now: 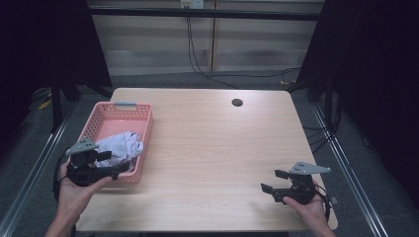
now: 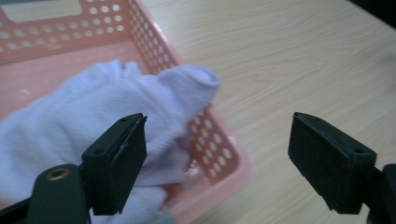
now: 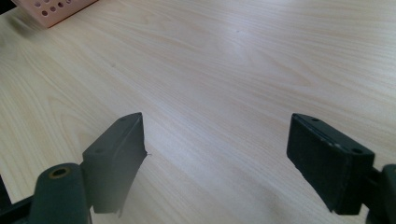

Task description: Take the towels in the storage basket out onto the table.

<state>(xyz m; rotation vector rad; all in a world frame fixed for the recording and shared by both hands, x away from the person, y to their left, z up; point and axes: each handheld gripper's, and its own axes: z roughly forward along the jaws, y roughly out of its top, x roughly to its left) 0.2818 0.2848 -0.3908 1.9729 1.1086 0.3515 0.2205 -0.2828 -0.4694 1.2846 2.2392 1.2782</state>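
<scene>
Left gripper (image 2: 217, 156) jaws spread, nothing pinched; the white cloth (image 2: 93, 121) droops over the pink basket (image 2: 219, 154) rim at four o'clock and may slip out. Right gripper (image 3: 215, 158) idles, jaws spread.

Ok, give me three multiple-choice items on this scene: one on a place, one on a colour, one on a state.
1. Where does the white cloth lie?
A. in the basket
B. on the bare table
C. on the floor

2. What colour is the basket?
A. blue
B. pink
C. green

3. How do the left gripper's jaws stand?
A. shut on the cloth
B. shut on the basket rim
C. open, gripping nothing

Answers:
1. A: the high view shows the cloth heaped inside the basket walls.
2. B: its perforated walls are pink in both the high and left gripper views.
3. C: the left gripper view shows the jaws wide apart, with the cloth behind one jaw, not pinched.
</scene>
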